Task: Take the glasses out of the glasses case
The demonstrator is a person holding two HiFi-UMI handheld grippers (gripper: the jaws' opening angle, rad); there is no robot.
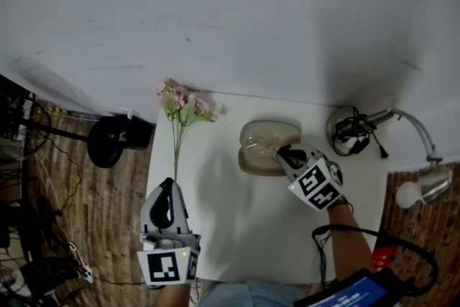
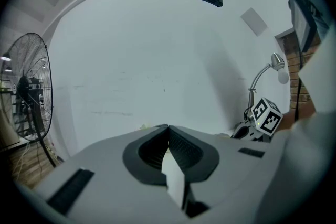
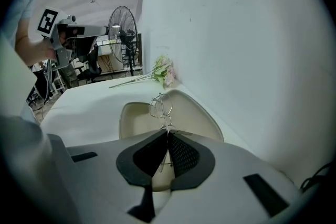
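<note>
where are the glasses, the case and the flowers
glasses (image 3: pixel 160 105), right gripper view, on a lens
case (image 1: pixel 277 131), head view, on its far half
flowers (image 1: pixel 183 103), head view, on the blooms

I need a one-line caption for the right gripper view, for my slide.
The right gripper, shut on the glasses, holds them over the open beige glasses case on the white table.

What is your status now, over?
Right gripper shut on glasses, over the open case. Left gripper shut, empty, off to the side. Nothing in the way.
</note>
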